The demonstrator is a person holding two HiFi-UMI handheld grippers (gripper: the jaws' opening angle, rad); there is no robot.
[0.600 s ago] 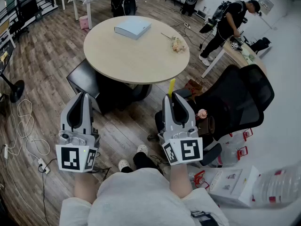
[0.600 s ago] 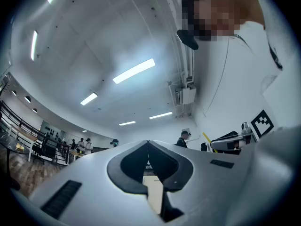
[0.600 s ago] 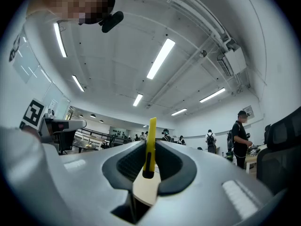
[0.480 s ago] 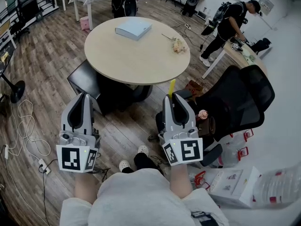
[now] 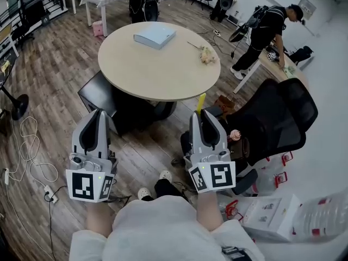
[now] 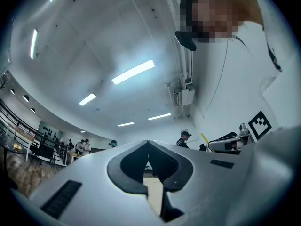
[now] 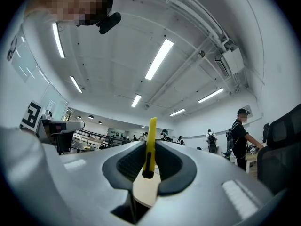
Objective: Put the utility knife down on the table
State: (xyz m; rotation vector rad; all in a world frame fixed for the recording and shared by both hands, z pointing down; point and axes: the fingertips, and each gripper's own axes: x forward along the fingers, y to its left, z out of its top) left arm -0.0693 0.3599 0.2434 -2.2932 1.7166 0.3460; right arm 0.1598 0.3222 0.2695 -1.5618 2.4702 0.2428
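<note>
A yellow utility knife (image 5: 199, 101) (image 7: 150, 145) stands up between the jaws of my right gripper (image 5: 202, 112) (image 7: 148, 161), which is shut on it. The knife's tip points toward the round beige table (image 5: 157, 64), short of its near edge. My left gripper (image 5: 98, 115) (image 6: 147, 147) is held level with the right one, to its left, shut with nothing in it. Both grippers hang above the wooden floor in front of the table.
On the table lie a pale blue box (image 5: 155, 36) at the back and a small bunch of flowers (image 5: 205, 53) at the right. A black office chair (image 5: 272, 121) stands right of my right gripper. A dark stool (image 5: 100, 94) sits under the table's near left. A person (image 5: 266, 29) bends over a desk far right.
Both grippers have shifted slightly down and right in the head view; the knife stays clamped in the right one.
</note>
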